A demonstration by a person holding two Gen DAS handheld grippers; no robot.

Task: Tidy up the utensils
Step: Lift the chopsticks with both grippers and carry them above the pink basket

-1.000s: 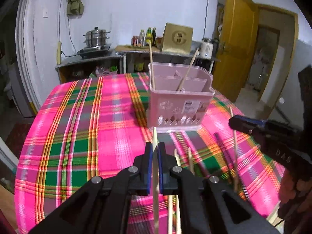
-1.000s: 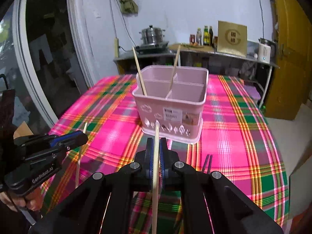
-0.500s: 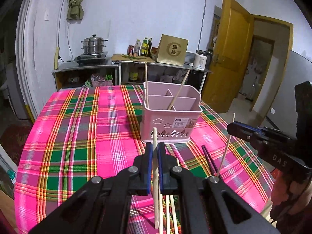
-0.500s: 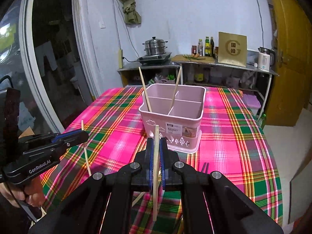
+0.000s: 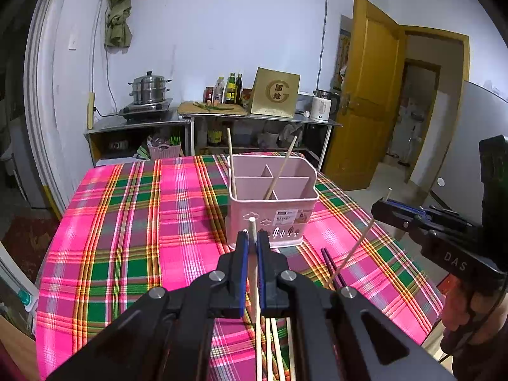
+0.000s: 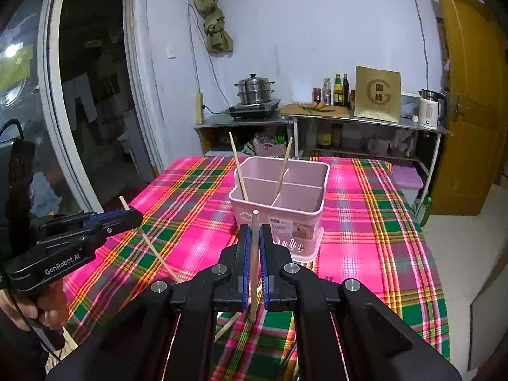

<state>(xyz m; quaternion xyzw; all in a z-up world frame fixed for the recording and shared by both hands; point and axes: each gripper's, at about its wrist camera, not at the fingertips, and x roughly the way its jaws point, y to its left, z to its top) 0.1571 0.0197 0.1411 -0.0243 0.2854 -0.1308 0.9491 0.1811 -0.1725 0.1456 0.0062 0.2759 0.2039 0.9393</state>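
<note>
Both grippers have lifted clear of the plaid table [image 5: 120,222] since a second ago, each carrying one wooden chopstick toward the pink utensil basket [image 5: 273,209] ahead of the fingers. The left gripper [image 5: 250,247] is clenched on its chopstick [image 5: 254,270], the right gripper [image 6: 253,247] on another [image 6: 254,263]. Both tilt gently downward, so dropping them in looks next. More loose chopsticks [image 5: 276,349] lie below the fingers.

both hand-held grippers [image 5: 250,244] [image 6: 254,238] raised, chopsticks [image 5: 254,273] lifted
</note>
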